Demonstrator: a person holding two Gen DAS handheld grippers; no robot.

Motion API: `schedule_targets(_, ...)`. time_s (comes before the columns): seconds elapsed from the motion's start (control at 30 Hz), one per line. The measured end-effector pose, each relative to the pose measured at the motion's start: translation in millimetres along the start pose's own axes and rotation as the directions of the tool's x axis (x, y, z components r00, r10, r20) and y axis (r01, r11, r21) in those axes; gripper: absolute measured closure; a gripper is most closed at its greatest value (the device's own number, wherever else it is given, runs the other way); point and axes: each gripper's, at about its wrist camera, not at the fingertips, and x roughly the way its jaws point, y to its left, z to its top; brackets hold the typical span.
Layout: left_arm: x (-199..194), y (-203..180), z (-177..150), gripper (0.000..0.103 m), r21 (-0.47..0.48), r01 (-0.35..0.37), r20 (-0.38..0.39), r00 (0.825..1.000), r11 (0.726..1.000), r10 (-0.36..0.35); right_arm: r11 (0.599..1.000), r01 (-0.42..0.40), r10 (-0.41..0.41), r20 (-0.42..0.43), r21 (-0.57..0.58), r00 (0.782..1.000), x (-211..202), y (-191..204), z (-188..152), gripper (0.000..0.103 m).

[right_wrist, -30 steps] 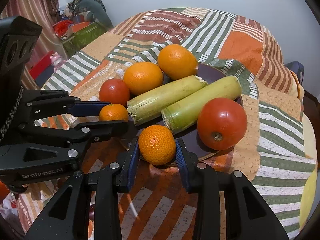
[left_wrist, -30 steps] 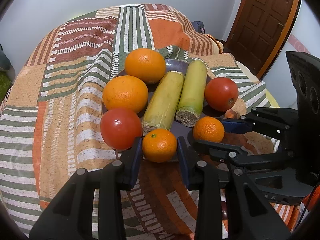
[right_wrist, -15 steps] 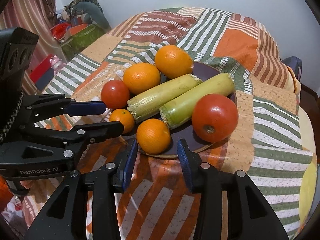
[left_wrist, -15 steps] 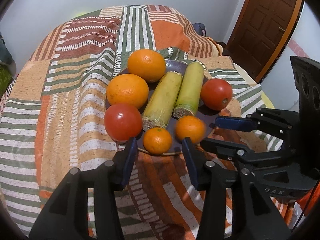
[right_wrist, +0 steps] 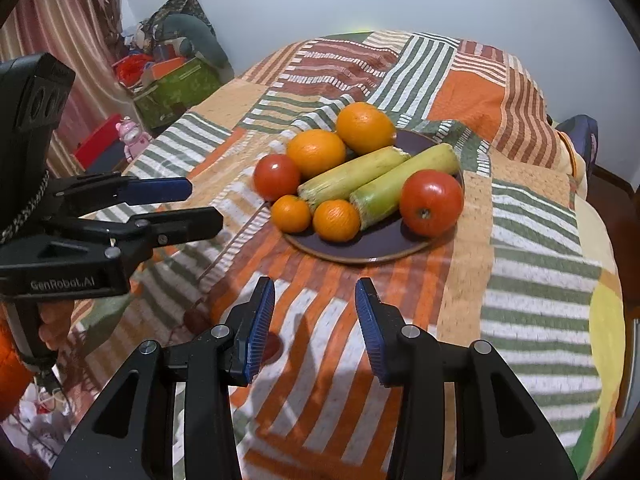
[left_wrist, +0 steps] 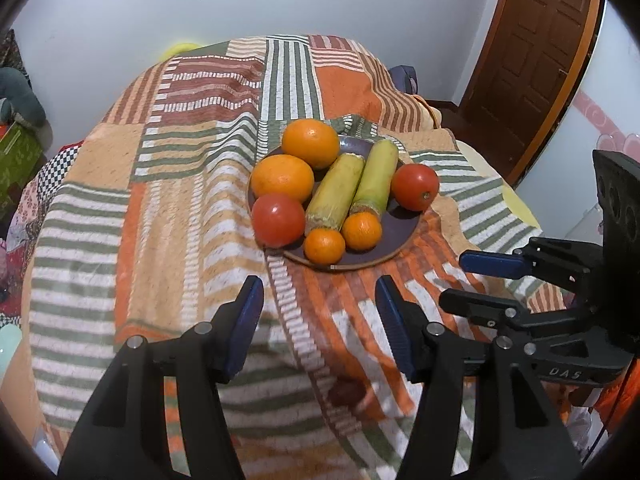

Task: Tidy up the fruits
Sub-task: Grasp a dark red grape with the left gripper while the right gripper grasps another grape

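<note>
A dark plate (left_wrist: 394, 240) (right_wrist: 380, 246) on the striped blanket holds two large oranges (left_wrist: 310, 143) (right_wrist: 364, 128), two tomatoes (left_wrist: 278, 220) (right_wrist: 432, 203), two green sugarcane pieces (left_wrist: 334, 192) (right_wrist: 352, 178) and two small tangerines (left_wrist: 324, 246) (right_wrist: 336, 220). My left gripper (left_wrist: 318, 300) is open and empty, short of the plate's near rim. My right gripper (right_wrist: 316, 300) is open and empty, also short of the plate. Each gripper shows in the other's view: the right one (left_wrist: 486, 280) and the left one (right_wrist: 188, 204).
The plate lies on a striped patchwork blanket (left_wrist: 180, 200) over a bed. A brown door (left_wrist: 536, 52) stands at the right. Boxes, clothes and a pink toy (right_wrist: 130, 136) lie on the floor at the left.
Both grippers have let go of the small tangerines, opened wider and drawn back from the plate. The two tangerines now rest on the plate's near side.
</note>
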Motion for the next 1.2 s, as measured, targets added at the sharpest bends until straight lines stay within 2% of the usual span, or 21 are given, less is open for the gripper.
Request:
schedule_targets(0.2, -13, -1, -24, 0.045, 0.010, -0.029, -0.023, 0.999, 1.000, 0.029, 1.000, -0.004, 0.004, 0.000, -0.002, 1.000, -8, 14, -12, 0.064)
schedule_targets(0.4, -10, 7, -46, 0.045, -0.031, -0.004, -0.073, 0.997, 1.000, 0.002, 1.000, -0.005, 0.005, -0.023, -0.005, 1.000, -4, 22, -21, 0.064)
schedule_targets(0.63, 7, -2, -66, 0.045, -0.004, 0.023, -0.144, 0.989, 1.000, -0.023, 1.000, -0.006, 0.006, -0.060, 0.000, 0.998, 11, 23, -30, 0.064)
schedule_targets(0.9, 21, -12, -72, 0.045, 0.011, 0.059, -0.163, 0.985, 0.998, -0.056, 1.000, -0.029, 0.028, -0.095, 0.001, 0.995, 28, 25, -33, 0.064)
schedule_targets(1.0, 23, -13, -71, 0.052, 0.013, 0.060, -0.160, 0.986, 0.998, -0.058, 1.000, -0.023, 0.023, -0.098, -0.003, 0.995, 32, 24, -32, 0.067)
schedule_targets(1.13, 27, -13, -71, 0.063, 0.007, 0.062, -0.162, 0.985, 0.998, -0.060, 1.000, -0.028, 0.027, -0.111, -0.009, 0.994, 39, 23, -33, 0.078)
schedule_targets(1.2, 27, -12, -71, 0.068, 0.008, 0.055, -0.159, 0.986, 0.998, -0.054, 0.999, -0.028, 0.026, -0.109, -0.019, 0.994, 39, 25, -33, 0.080)
